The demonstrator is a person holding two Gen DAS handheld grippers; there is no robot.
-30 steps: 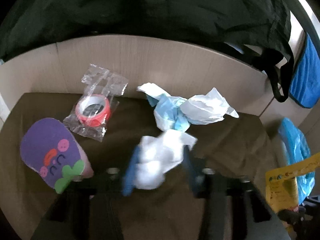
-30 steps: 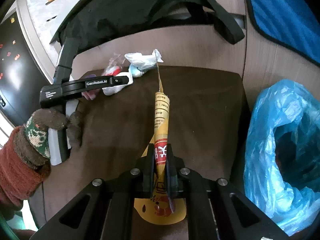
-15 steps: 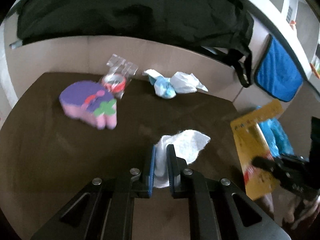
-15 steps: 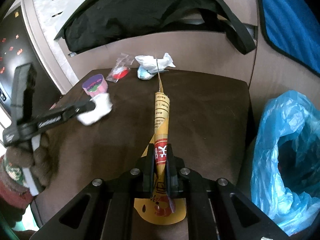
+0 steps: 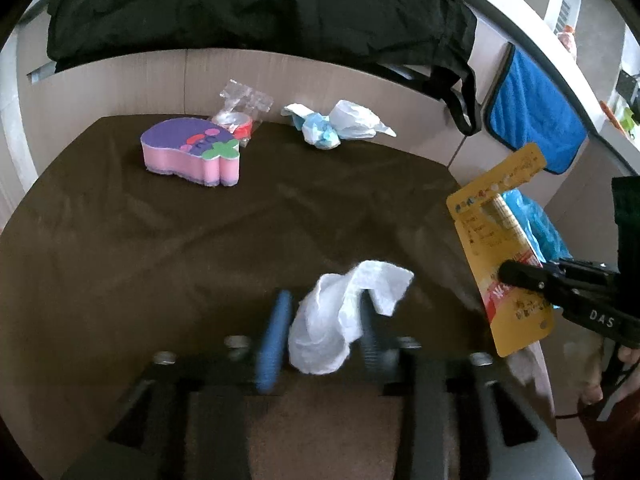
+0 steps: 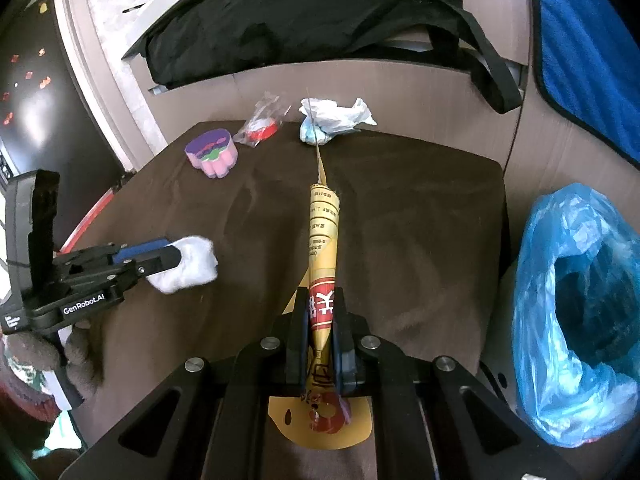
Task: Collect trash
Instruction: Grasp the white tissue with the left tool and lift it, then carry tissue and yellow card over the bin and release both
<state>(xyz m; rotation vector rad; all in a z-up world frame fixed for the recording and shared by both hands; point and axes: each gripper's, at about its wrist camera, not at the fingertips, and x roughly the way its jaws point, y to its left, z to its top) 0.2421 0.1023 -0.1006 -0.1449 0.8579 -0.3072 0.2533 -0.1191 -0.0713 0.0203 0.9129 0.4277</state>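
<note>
1. Brown cloth covers your table (image 6: 420,216); the blue trash bag (image 6: 576,312) gapes beyond its right edge.
2. Your right gripper (image 6: 322,320) pinches the yellow wrapper (image 6: 322,240), long axis pointing forward, and sits nearer the bag.
3. Your left gripper (image 5: 320,332) has spread around the white tissue (image 5: 340,320), far left of the bag.

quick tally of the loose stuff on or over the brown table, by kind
Tissue wads: 2, white tissue and blue-white tissue wad
Wrappers: 2, yellow wrapper and bagged red tape roll
Sponges: 1, purple sponge
Total: 5
</note>
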